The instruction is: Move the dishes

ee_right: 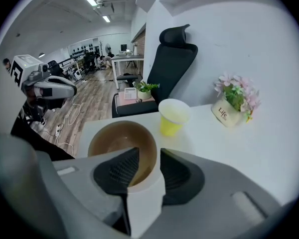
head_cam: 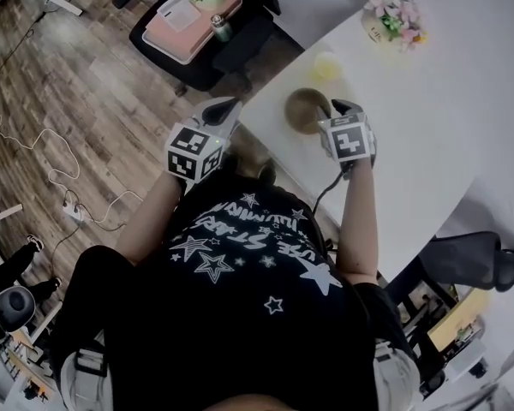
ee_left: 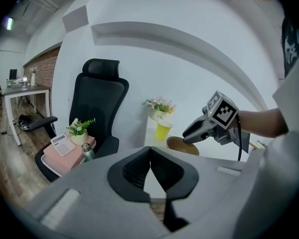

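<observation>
A brown bowl (head_cam: 301, 108) (ee_right: 117, 138) stands near the corner of the white table (head_cam: 428, 135), with a yellow cup (head_cam: 325, 65) (ee_right: 172, 116) just behind it. My right gripper (head_cam: 337, 108) (ee_right: 149, 158) points down at the bowl's near rim. Its jaws are open, one over the bowl's inside and one outside, and the rim shows in the gap. My left gripper (head_cam: 223, 108) (ee_left: 150, 153) hangs off the table's edge over the floor. It is shut with nothing in it. From the left gripper view I see the bowl (ee_left: 182, 144), the cup (ee_left: 163, 131) and the right gripper (ee_left: 189, 133).
A flower pot (head_cam: 392, 22) (ee_right: 231, 106) sits further back on the table. A black office chair (head_cam: 193, 50) (ee_left: 97, 98) beside the table carries a pink tray (head_cam: 188, 24) with a calculator, a small plant and a bottle. Cables (head_cam: 60, 178) lie on the wooden floor.
</observation>
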Motion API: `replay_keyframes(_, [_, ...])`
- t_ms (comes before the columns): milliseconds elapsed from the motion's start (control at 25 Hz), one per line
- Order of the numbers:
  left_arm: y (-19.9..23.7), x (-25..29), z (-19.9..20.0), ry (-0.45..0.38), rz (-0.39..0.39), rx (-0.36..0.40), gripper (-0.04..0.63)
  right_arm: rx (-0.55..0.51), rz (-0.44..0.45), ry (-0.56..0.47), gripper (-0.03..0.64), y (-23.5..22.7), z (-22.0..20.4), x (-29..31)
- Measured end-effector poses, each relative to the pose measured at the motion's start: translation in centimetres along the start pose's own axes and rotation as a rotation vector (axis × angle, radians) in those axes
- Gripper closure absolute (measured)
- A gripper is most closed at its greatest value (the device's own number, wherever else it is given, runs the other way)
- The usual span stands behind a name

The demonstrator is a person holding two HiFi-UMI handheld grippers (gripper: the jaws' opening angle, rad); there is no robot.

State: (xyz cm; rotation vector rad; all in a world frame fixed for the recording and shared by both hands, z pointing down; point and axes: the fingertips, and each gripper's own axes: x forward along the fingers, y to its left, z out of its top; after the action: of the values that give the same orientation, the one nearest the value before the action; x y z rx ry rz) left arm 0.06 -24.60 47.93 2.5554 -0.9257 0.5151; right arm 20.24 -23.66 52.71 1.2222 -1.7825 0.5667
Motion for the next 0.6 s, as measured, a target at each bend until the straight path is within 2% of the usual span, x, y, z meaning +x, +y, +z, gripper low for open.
replay_keyframes(320, [-1.2, 0.2, 0.1, 0.005, 0.004, 0.008, 0.584, 0.032, -0.026, 0.043, 0.479, -0.6, -1.9, 1.2])
replay_keyframes(440, [-1.6, 0.0, -0.1, 0.008, 0.012, 0.01, 0.584, 0.053, -0.037, 0.047, 0.523, -0.9, -2.1, 1.5])
replay_keyframes(600, [-1.7, -0.4, -0.6, 0.015, 0.024, 0.005, 0.584, 0.099, -0.032, 0.036, 0.548, -0.9, -2.1, 1.6])
